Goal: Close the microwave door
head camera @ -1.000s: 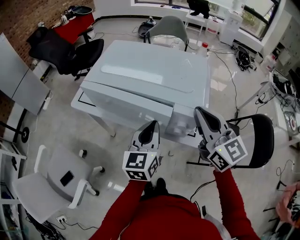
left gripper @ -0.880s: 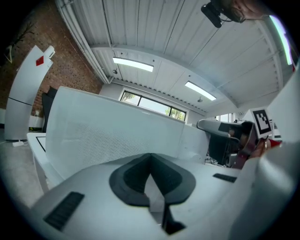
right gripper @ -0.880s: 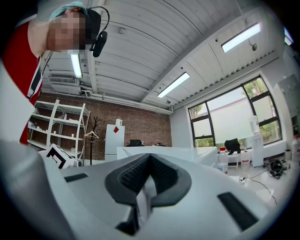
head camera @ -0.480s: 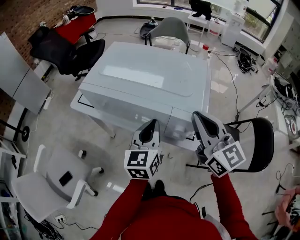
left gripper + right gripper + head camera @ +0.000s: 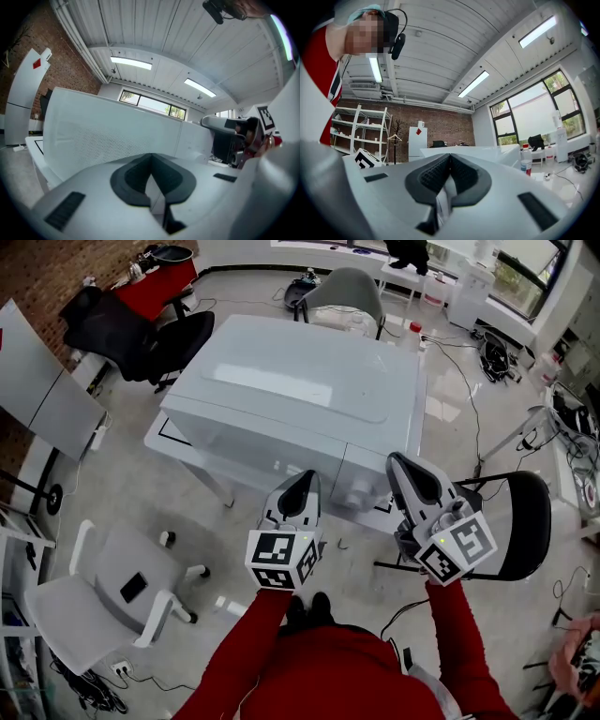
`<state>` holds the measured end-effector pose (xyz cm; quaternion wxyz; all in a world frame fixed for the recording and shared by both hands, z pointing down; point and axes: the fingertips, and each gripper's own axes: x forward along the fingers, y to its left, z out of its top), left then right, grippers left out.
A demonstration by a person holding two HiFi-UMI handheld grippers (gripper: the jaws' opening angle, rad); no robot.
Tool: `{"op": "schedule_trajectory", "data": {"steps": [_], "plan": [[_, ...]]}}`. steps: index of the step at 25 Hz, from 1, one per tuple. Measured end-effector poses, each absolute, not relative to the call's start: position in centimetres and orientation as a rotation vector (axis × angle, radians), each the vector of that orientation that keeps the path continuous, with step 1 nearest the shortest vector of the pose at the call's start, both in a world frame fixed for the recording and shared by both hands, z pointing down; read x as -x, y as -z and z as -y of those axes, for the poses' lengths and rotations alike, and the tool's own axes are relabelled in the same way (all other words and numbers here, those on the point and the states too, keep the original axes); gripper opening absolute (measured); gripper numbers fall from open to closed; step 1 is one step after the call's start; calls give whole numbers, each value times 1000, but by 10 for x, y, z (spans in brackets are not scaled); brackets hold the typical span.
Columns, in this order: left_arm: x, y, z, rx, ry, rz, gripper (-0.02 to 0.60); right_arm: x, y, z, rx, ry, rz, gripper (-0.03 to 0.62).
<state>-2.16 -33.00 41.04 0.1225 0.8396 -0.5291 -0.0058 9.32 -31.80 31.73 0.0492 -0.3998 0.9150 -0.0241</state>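
The white microwave (image 5: 300, 381) stands on a small white table (image 5: 167, 439), its door (image 5: 253, 444) lying flush with the front. In the left gripper view the door's mesh window (image 5: 98, 140) fills the middle, close ahead. My left gripper (image 5: 300, 486) hovers just before the door's right end, jaws shut on nothing. My right gripper (image 5: 405, 467) is beside the control panel (image 5: 361, 486), also shut and empty. Closed pads meet in the left gripper (image 5: 151, 176) and the right gripper (image 5: 449, 177) views. Whether either tip touches the microwave is unclear.
A white chair (image 5: 94, 601) stands on the floor at the near left, a black chair (image 5: 520, 521) close on the right. A black office chair (image 5: 159, 343) and a grey chair (image 5: 347, 292) stand beyond the table. Cables lie on the floor to the right.
One second ago the door stood slightly out from the microwave's front; now it lies flush. Both grippers have stayed shut and nearly in place.
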Motion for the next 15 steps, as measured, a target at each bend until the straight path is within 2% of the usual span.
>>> {"op": "schedule_trajectory", "data": {"steps": [9,15], "plan": [[51,-404,270,-2563,-28,1494,6,-99,-340,239,1102,253,-2779,14],[75,-409,219,-2570,-86,1501,6,-89,-390,193,1129,459,-2784,14]]}}
